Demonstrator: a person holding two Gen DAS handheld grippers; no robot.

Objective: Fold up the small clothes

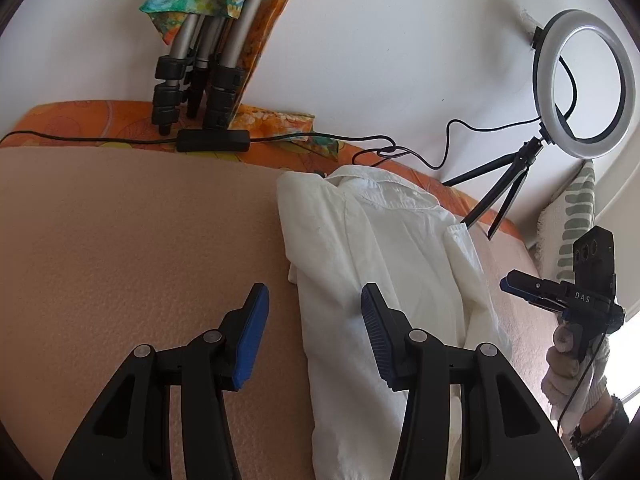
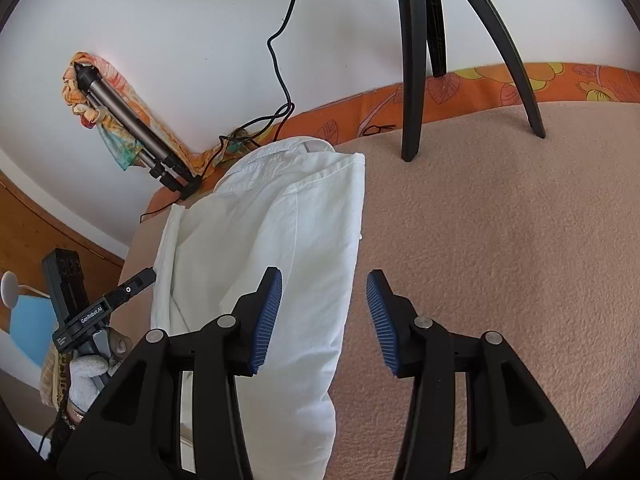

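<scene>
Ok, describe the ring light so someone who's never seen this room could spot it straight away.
Start at the peach blanket with the white shirt on it. Past the shirt's collar, by the white wall, a small black tripod holds the ring light: the only white hoop here, unlike the folded silver tripod.

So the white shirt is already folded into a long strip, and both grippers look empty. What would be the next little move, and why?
Probably bring both grippers down to the near end of the shirt and pinch it, ready to fold it toward the collar. The shirt lies as a long narrow strip on the blanket. The left gripper and right gripper are both open with nothing between their pads.
</scene>
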